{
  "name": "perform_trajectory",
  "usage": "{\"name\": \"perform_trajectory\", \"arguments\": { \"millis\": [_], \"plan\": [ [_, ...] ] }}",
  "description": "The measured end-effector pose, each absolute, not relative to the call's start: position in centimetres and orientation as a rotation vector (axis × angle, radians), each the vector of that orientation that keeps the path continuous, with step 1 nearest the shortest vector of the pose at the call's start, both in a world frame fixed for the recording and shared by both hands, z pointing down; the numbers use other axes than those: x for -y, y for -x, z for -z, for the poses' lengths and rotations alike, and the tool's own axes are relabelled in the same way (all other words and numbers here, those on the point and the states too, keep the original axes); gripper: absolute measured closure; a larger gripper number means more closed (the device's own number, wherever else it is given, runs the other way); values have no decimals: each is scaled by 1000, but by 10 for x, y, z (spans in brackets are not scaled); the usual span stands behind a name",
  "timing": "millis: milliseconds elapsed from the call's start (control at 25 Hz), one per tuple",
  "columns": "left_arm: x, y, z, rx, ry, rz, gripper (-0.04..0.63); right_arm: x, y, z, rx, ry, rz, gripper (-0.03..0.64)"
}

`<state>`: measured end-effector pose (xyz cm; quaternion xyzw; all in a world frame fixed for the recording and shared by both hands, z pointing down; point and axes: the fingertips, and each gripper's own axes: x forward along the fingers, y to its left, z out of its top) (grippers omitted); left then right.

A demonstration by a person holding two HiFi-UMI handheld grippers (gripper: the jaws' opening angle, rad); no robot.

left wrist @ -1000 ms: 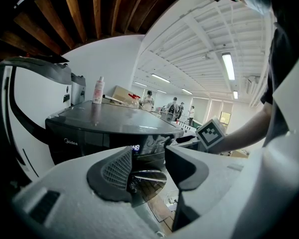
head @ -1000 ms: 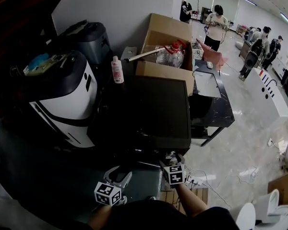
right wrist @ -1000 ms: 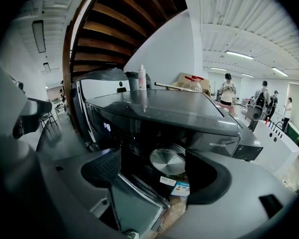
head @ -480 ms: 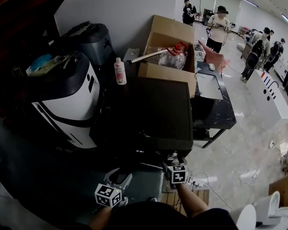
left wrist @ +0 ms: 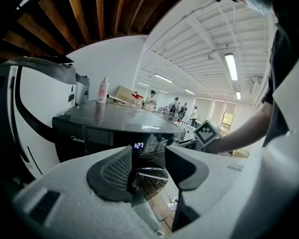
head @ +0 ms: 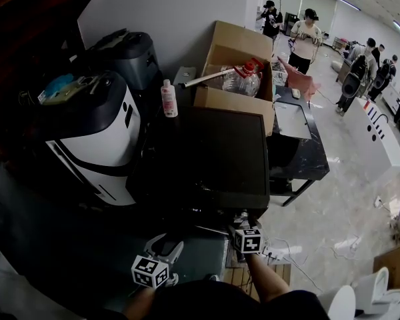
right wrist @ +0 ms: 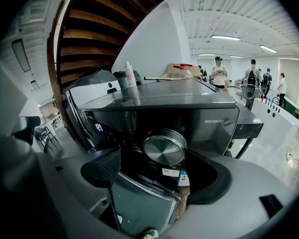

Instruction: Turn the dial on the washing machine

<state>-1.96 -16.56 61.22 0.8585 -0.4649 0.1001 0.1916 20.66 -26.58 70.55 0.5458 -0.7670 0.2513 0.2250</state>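
Right gripper view shows the right gripper (right wrist: pixel 157 176) wide open, empty, facing the silver dial (right wrist: pixel 164 149); turning seems unstarted.

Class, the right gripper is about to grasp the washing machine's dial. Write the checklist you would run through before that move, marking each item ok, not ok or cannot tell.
1. Right gripper jaws apart, wider than the dial: ok.
2. Dial lined up with the gap between those jaws: ok.
3. Jaws far enough forward to close on the dial: cannot tell; no contact shows.
4. Left gripper open, empty and off to the side of the dial: ok.
5. Washing machine display lit: ok.
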Motion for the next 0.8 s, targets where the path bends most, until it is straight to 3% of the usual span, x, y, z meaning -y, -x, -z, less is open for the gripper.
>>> {"name": "perform_trajectory", "arguments": {
  "millis": [200,400,800],
  "plan": [
    [168,20,-611,1289,-2416,-282,392,262,-210,-691,2130,-1560,-688,231],
    [178,14,-609,1231,-2453,-283,392,253,-212,-659,2168,-1649,-630,274],
    [192,4,-596,1060,-2572,-316,424,215,-200,-600,2185,-1837,-510,458]
  ]
}}
